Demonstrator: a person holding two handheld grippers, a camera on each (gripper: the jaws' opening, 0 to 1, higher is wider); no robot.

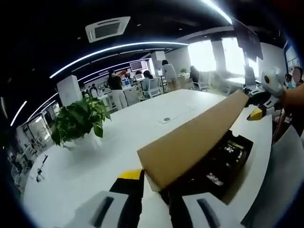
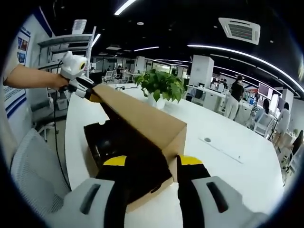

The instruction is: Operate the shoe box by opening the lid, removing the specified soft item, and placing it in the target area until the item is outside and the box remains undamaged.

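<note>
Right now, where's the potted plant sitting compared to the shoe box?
The potted plant stands on the white table beyond the raised lid of the shoe box in the right gripper view; in the left gripper view it is left of the box.

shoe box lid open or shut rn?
Open: the lid is tilted up off the shoe box, held at its ends by both grippers, dark interior exposed.

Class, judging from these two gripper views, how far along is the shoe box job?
Done: the lid is raised off the shoe box.
In hand: the left gripper and right gripper each hold a lid end; the dark interior shows.
Left: lifting out the soft item, which I cannot pick out in the dark contents, and placing it on the white table.
</note>
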